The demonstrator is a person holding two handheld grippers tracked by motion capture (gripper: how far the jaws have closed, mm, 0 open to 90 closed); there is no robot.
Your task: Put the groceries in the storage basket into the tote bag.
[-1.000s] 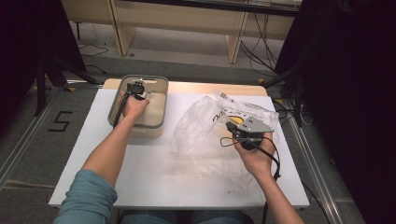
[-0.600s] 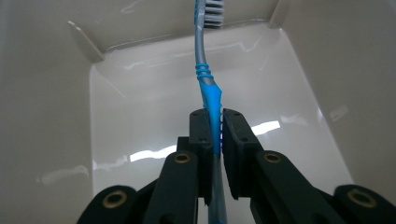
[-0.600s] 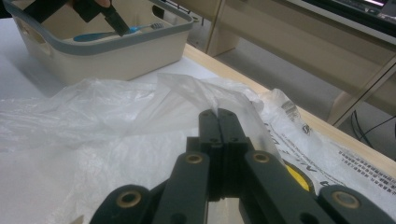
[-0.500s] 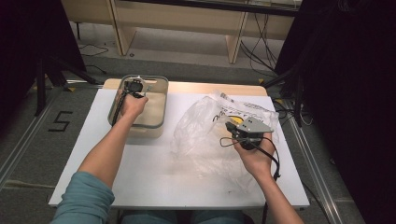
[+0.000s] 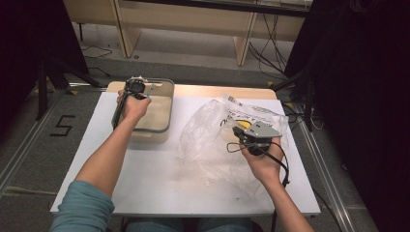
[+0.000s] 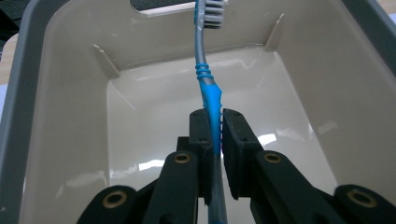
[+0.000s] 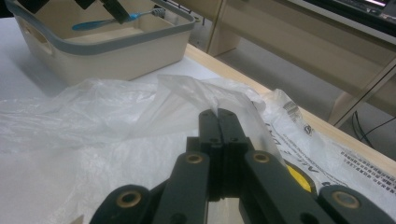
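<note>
- Left gripper (image 6: 213,128): the jaws are closed on the blue grip of the toothbrush (image 6: 208,84), pads pressing both sides of the handle. The grey neck and bristle head extend forward past the jaws.
- Toothbrush position: it is held in the air inside the bin (image 6: 70,93), clear of the floor, with the head near the far wall below the handle cut-out.
- Bin position: in the high view the bin (image 5: 162,126) stands at the far left corner of the table (image 5: 159,188), and the left gripper (image 5: 137,88) is over its far end.
- Right gripper (image 7: 218,116): the jaws are fully closed on a fold of the bag (image 7: 93,112), pinching the clear film between the pads.
- Bag position: in the high view the bag (image 5: 208,130) lies crumpled on the right half of the table, near the far edge, beside the bin and apart from it. The right gripper (image 5: 241,135) holds it at its right side.
- Progress, judged: the toothbrush is out of the bag and over the bin, so the transfer is nearly complete.
- Remaining, judged: lower the toothbrush to the bin floor, open the left jaws, and withdraw. The bag is not yet released.
</note>
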